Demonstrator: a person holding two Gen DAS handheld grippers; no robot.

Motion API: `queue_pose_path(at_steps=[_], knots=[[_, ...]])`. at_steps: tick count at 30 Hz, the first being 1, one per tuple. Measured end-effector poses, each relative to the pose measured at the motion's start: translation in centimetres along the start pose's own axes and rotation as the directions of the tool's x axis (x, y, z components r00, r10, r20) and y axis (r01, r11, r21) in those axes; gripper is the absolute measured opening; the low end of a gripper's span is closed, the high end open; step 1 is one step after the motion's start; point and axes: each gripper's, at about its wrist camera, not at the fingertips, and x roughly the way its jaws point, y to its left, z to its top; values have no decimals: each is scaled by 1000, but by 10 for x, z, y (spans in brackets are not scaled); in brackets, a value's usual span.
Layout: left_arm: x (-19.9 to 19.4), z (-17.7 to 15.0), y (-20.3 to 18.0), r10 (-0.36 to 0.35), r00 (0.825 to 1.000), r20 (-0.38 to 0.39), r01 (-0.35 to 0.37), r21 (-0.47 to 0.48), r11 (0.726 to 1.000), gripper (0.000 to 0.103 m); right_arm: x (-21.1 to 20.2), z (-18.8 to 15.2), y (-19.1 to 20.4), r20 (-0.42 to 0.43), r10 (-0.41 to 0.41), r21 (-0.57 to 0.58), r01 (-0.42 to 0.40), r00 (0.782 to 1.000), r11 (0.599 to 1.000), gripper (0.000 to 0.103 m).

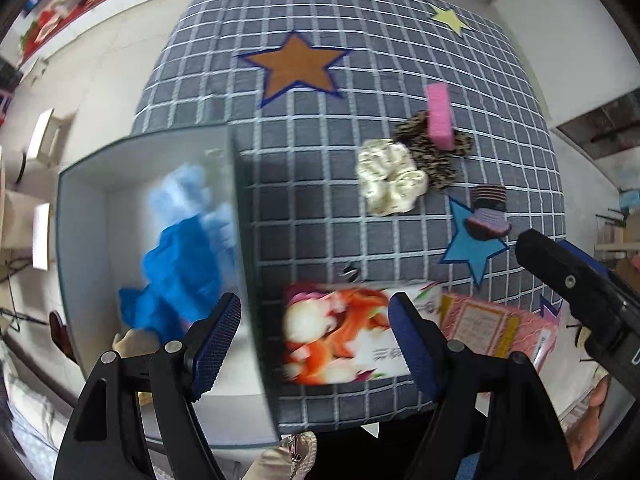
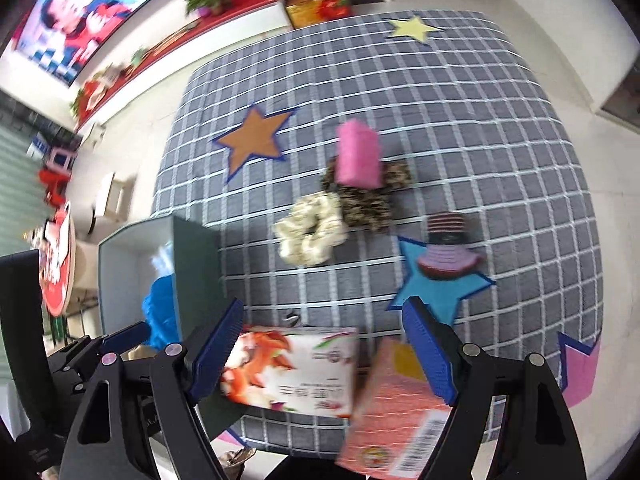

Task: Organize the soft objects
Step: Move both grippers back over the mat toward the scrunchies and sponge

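Note:
A grey box (image 1: 80,240) stands at the table's left edge with blue cloths (image 1: 184,248) inside; it also shows in the right wrist view (image 2: 196,264). On the checked cloth lie a cream scrunchie (image 1: 390,180), a leopard scrunchie (image 1: 432,148), a pink sponge (image 1: 439,116) and a striped purple piece (image 1: 488,212). They also show in the right wrist view: cream scrunchie (image 2: 310,232), leopard scrunchie (image 2: 366,200), pink sponge (image 2: 358,154), striped piece (image 2: 446,256). My left gripper (image 1: 316,344) is open above the box wall and a tissue pack (image 1: 340,332). My right gripper (image 2: 322,354) is open above the packs.
A flowered tissue pack (image 2: 296,368) and a pink pack (image 2: 400,412) lie at the near table edge. The pink pack also shows in the left wrist view (image 1: 496,328). Star patches mark the cloth: brown (image 1: 296,66), blue (image 1: 472,244), yellow (image 1: 450,18). White floor surrounds the table.

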Motion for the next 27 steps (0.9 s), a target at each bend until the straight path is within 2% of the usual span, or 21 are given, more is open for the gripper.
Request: queue_pose_path(at_steps=[12,19,27], knots=[[14,33,-65,1,1000,-20,1,91,996,79,-8,21,-75,-24,-33,92,35,999,995,82],[28,51,-79,7,999,-44,-3,84,996,79,1,32,-97,-60,-46,97,52,997,994,82],[56,74,-79,31,995,-96,-26,58,998,79,31,46,-109,-136,-48,76,59,990,995,82]])
